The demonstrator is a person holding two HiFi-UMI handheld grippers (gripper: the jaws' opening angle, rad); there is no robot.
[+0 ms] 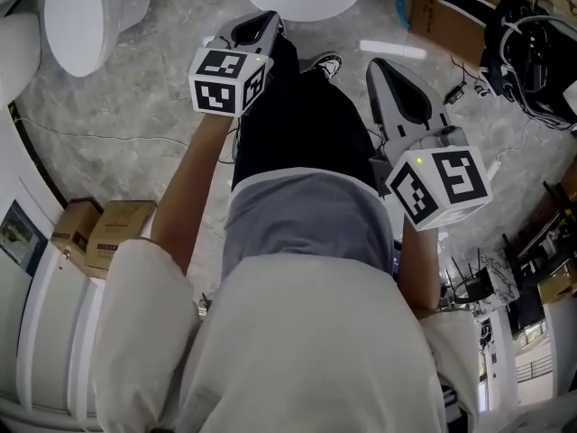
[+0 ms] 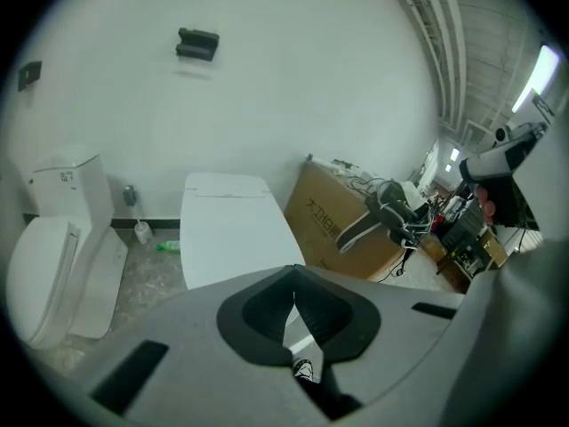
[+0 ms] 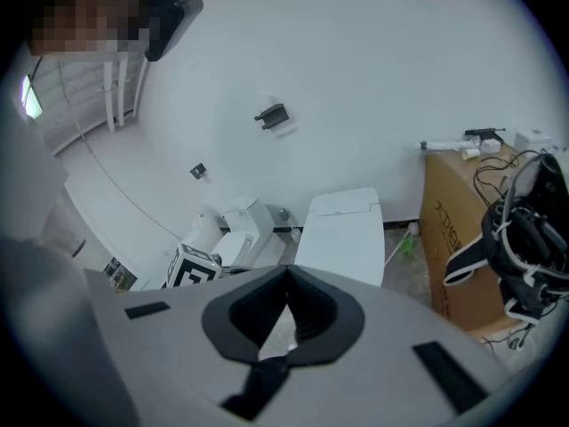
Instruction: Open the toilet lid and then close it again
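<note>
Straight ahead, toilet lid flat — apparently shut, long axis running away.

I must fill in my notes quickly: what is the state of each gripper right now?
Left gripper: closed, holding nothing.
Right gripper: closed, holding nothing.

White toilet lid down, flat
</note>
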